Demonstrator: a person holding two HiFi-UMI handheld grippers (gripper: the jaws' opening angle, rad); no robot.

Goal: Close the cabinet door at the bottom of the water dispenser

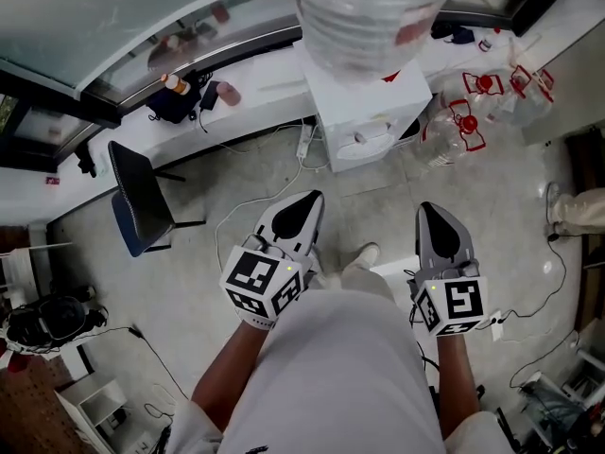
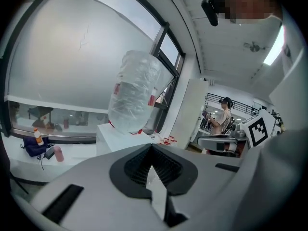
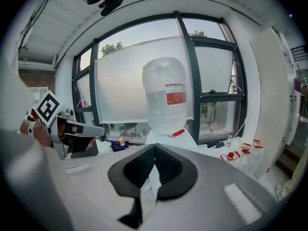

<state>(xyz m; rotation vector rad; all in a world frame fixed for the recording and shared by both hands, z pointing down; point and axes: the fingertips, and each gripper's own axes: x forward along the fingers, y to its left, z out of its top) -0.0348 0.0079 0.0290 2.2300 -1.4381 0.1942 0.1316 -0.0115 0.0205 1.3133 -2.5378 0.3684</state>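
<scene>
Both claws are held shut and empty. The left gripper [image 1: 304,206] and the right gripper [image 1: 430,218] are each seen in their own views with the black pads [image 2: 137,165] met at the tips and nothing caught between them. They are carried side by side in front of the person's body, well clear of the floor [image 1: 274,173], and are aimed forward.

The water dispenser [image 1: 364,112] is found straight ahead, standing on that floor against the window wall, its white body falling between the lines of the two claws. Neither hand can be called clearly nearer. On top of it the large clear bottle [image 1: 364,12] is seated neck down; in both gripper views this bottle and the dispenser's upper deck are seen above the jaws.

The cabinet door is not shown in any view – the steep look down hides the dispenser's front, and the gripper views are filled below by their own jaws. Whether it stands open or closed cannot be told. It is judged to lie ahead of and well below both claws, so any push on it would call for the hands to be lowered first.
</scene>
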